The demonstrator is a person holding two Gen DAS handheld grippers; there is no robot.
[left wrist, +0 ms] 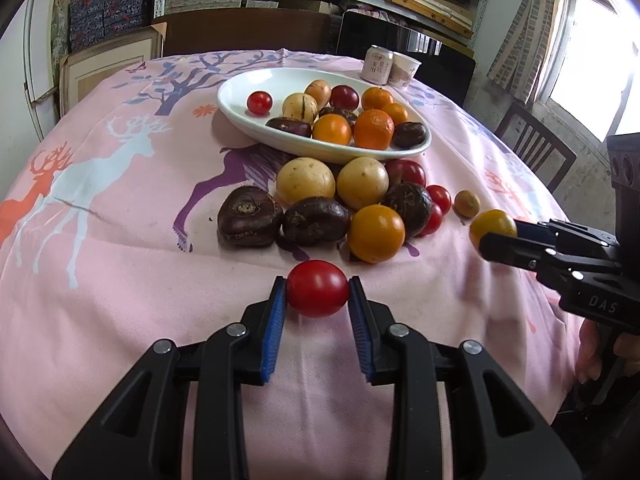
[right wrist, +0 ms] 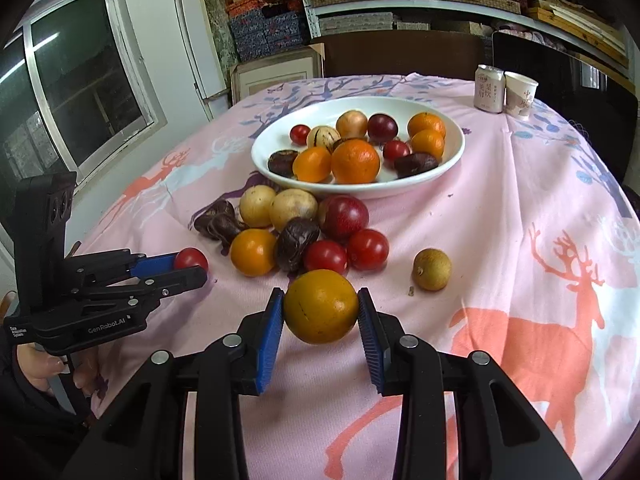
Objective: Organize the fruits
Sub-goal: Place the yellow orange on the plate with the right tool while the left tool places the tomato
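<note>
1. pink tablecloth (left wrist: 120,280) printed with deer and trees covers the table, with stacked boxes on shelves behind it.
2. white oval dish (right wrist: 452,160) sits toward the far side, holding oranges, small red tomatoes, dark wrinkled fruits and pale yellow striped ones.
3. loose pile of fruit (right wrist: 296,224) lies on the cloth just in front of the dish: two pale yellow round fruits, dark brown wrinkled ones, a deep red plum-like fruit, an orange one and red tomatoes.
4. left gripper (left wrist: 317,292) is clamped on a cherry tomato (left wrist: 317,289), glossy, red and slightly oval, its blue pads (left wrist: 276,320) pressing both sides; it is near the cloth in front of the pile.
5. right gripper (right wrist: 321,308) is closed around a small orange fruit (right wrist: 321,306), yellow-orange with a dull greenish tinge and a thin dark scratch, held clear of the cloth.
6. small brown round fruit (right wrist: 432,269) lies alone on the cloth, just right of the pile.
7. can (right wrist: 489,89) and paper cup (right wrist: 520,95) stand touching at the far edge.
</note>
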